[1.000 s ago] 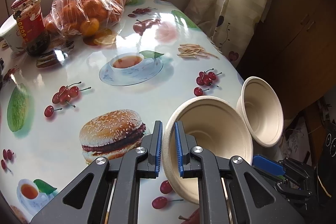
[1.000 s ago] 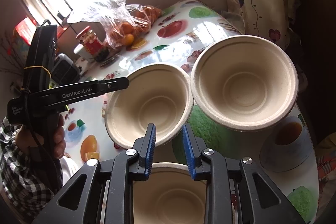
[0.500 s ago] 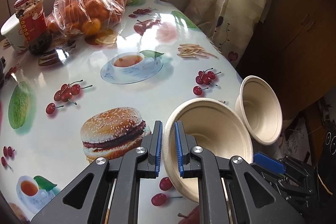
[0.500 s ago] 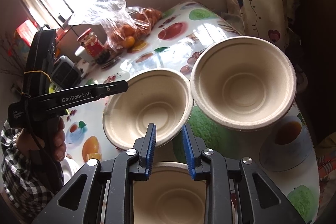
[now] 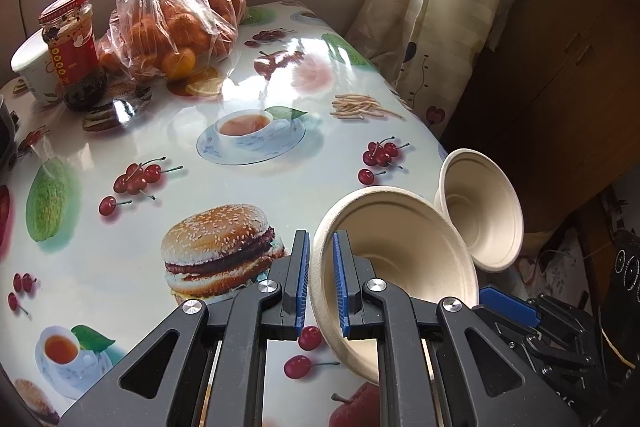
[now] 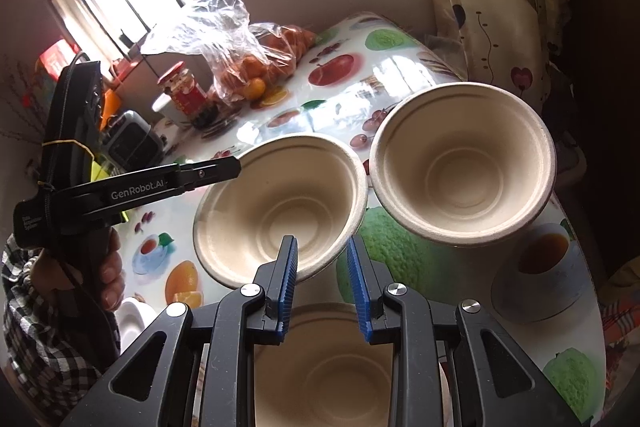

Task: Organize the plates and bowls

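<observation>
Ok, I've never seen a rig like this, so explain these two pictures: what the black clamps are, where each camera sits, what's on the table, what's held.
No robot here: a person holds a black gripper in each hand, with a fisheye camera on each looking along its blue-padded jaws. One picture comes from the left gripper, the other from the right gripper, which shows the left one too. The left jaws pinch the rim of a beige paper-pulp bowl. A second matching bowl tilts beside it; a third bowl shows under the right jaws, which stand slightly apart, gripping nothing visible. The food-print table carries a clear plastic bag of oranges and a red-lidded glass jar.
</observation>
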